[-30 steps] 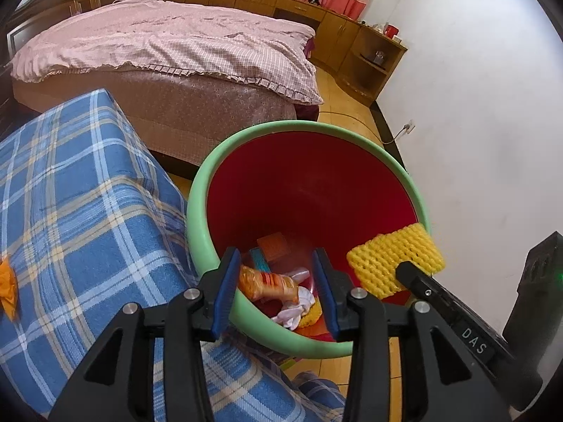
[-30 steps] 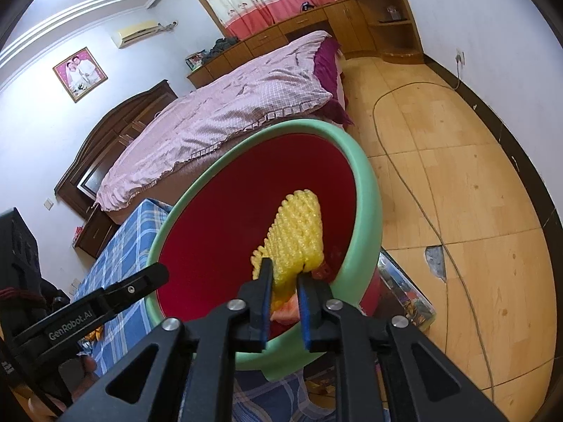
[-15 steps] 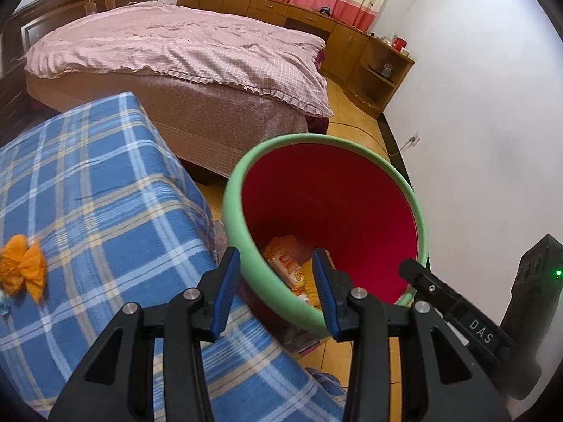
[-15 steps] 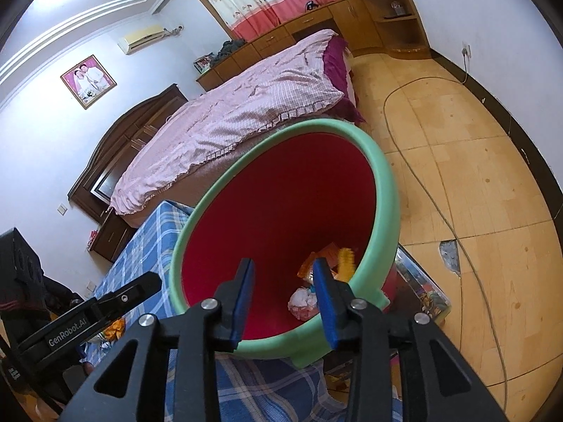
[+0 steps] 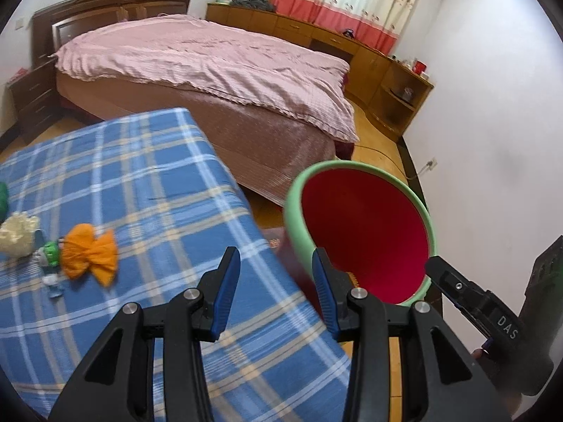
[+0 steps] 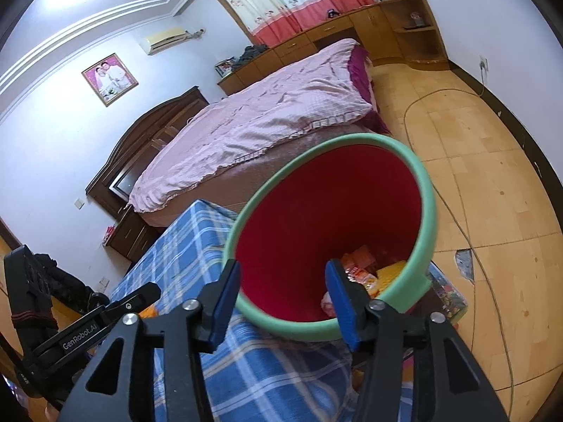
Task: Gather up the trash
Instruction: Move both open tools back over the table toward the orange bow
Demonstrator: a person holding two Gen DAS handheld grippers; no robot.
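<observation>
One blue plaid cloth (image 5: 147, 190), bedroom.

Glossy plastic bin (image 6: 427, 211), woven plaid cloth (image 5: 140, 190), polished wooden floor (image 6: 492, 161)

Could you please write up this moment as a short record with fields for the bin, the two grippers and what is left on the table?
bin: green-rimmed bin with red inside, on the floor beside the table, wrappers at the bottom
table: blue plaid cloth
left on table: orange crumpled wrapper, cream crumpled piece, small green and white item
left gripper: open, nothing between the fingers
right gripper: jaws have just been opening, nothing between them, pointing into the bin
</observation>
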